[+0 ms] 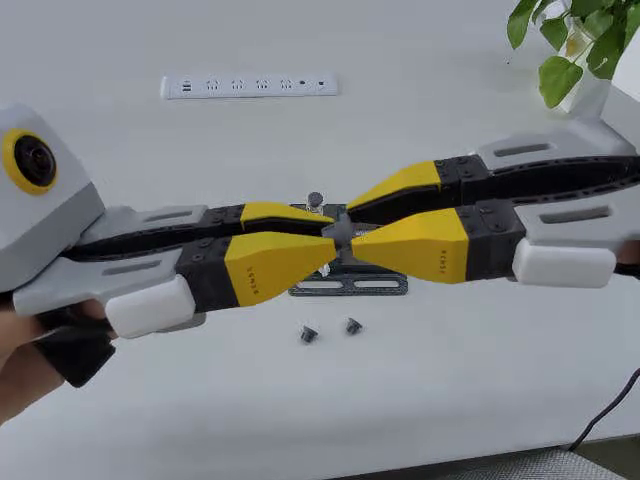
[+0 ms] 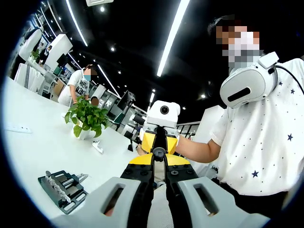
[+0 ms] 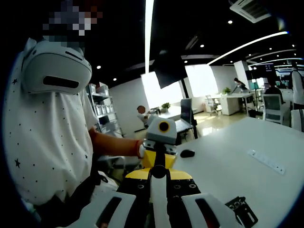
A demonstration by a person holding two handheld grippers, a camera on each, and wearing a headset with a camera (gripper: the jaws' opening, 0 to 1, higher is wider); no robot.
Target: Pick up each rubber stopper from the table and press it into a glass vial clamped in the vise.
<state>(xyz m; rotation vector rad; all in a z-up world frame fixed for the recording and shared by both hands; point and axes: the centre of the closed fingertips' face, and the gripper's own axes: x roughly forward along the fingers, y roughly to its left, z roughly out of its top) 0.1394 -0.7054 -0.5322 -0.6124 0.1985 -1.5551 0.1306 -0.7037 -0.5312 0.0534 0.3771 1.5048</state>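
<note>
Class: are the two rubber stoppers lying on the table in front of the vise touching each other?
Apart. In the head view the nearer rubber stopper and the farther rubber stopper lie with bare table between them.

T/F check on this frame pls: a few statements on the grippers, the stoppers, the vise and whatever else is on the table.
1. Two rubber stoppers lie loose on the table, on the near side of the vise. True.
2. The two grippers are held far apart. False: the left gripper and right gripper meet tip to tip above the vise.
3. A white power strip lies on the far side of the table. True.
4. A plant stands at the left edge of the head view. False: the potted plant is at its top right corner.
5. Both grippers' jaws gape wide. False: each pair is closed together.
</note>
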